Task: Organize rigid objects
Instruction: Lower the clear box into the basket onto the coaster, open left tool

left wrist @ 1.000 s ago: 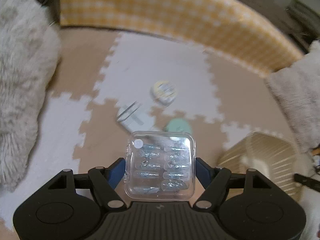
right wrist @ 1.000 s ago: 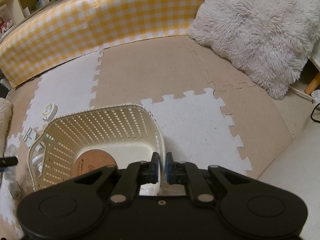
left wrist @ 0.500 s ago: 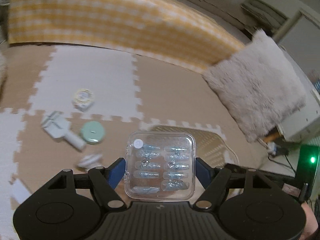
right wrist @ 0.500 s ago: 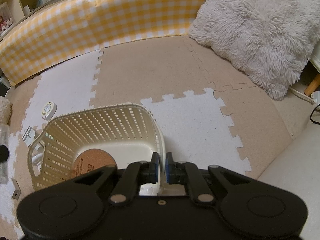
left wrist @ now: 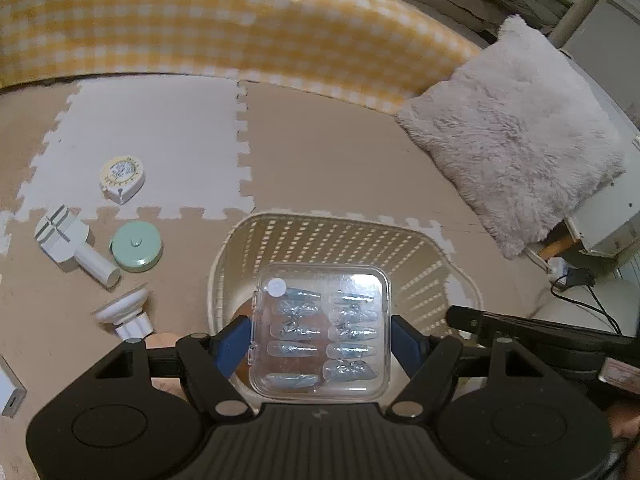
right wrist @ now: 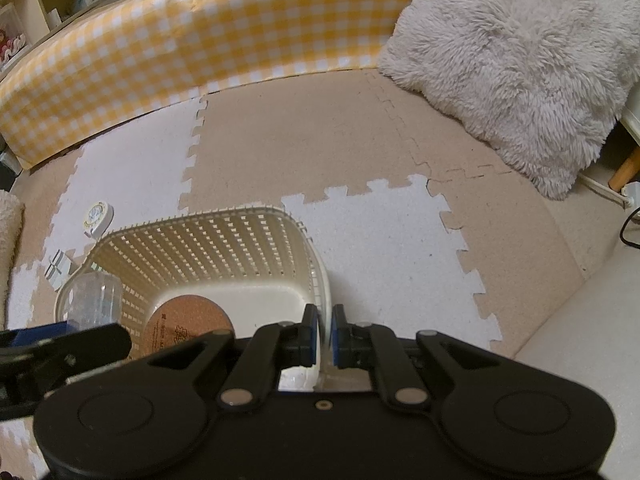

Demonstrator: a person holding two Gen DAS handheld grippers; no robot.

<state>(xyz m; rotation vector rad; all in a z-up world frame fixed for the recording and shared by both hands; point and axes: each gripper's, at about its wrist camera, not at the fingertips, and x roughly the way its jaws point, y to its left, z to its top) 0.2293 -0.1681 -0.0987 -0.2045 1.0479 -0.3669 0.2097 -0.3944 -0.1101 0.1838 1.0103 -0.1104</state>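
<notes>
The clear plastic case (left wrist: 320, 330) sits clamped between the blue pads of my left gripper (left wrist: 320, 340), one pad on each of its side walls. Through its lid I see two columns of small pale blue pieces. In the left wrist view the case hangs above the open cream basket (left wrist: 460, 280), over the near half of it, and I cannot tell whether it touches the rim. The basket stands on the foam mat (left wrist: 320, 140) where the tan and white tiles meet. Left of the basket, on a tan tile, lie a round green tin (left wrist: 136, 246), a white tool with a slotted head and a round handle (left wrist: 76, 248), and a white knob-like piece (left wrist: 124, 314) nearer to me. A yellow-rimmed tape measure (left wrist: 122, 178) lies on the white tile beyond them. A shaggy grey cushion (left wrist: 516, 128) rests at the mat's far right corner, against the yellow checked bumper (left wrist: 240, 32).

In the right wrist view my right gripper (right wrist: 325, 338) is closed on the basket's (right wrist: 208, 240) right-hand wall, the rim pinched between both pads. A round cork coaster (right wrist: 188, 324) lies on the basket floor. The case (right wrist: 94, 298) shows at the basket's left rim, held by my left gripper (right wrist: 60, 344), which enters from the left edge.
</notes>
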